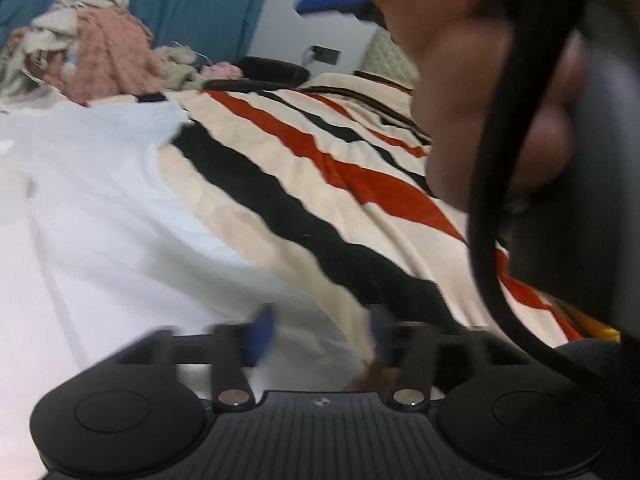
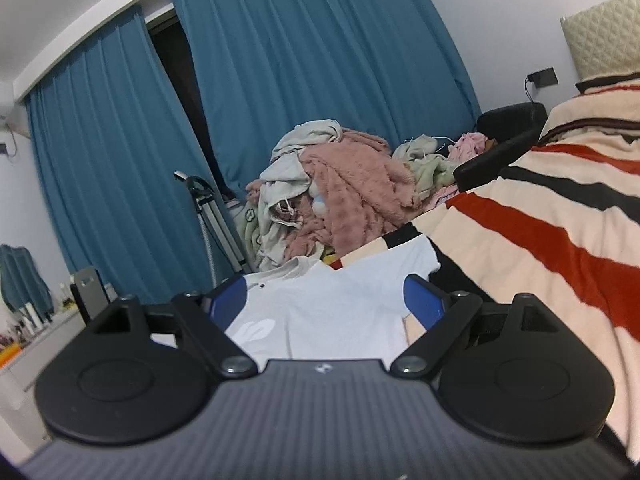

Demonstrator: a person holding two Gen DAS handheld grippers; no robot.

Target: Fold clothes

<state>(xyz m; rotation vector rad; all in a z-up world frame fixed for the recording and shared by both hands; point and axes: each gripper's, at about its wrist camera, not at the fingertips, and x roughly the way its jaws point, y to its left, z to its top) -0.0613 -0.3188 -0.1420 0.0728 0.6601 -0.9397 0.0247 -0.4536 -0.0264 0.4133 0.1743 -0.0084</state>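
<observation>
A white polo shirt [image 1: 100, 216] lies spread on the striped blanket [image 1: 320, 184]; in the right wrist view the shirt [image 2: 328, 300] shows its collar at the far end and a pale logo. My left gripper [image 1: 320, 332] is open, its blue pads low over the shirt's edge, blurred by motion. My right gripper [image 2: 326, 304] is open and empty, held above the shirt. The person's hand [image 1: 480, 92] holding the right gripper fills the upper right of the left wrist view.
A heap of pink and beige clothes [image 2: 336, 192] sits at the bed's far end before blue curtains [image 2: 280, 80]. A black chair [image 2: 508, 136] stands beside it. A vacuum handle [image 2: 200, 200] and a cluttered desk [image 2: 32, 332] are at left.
</observation>
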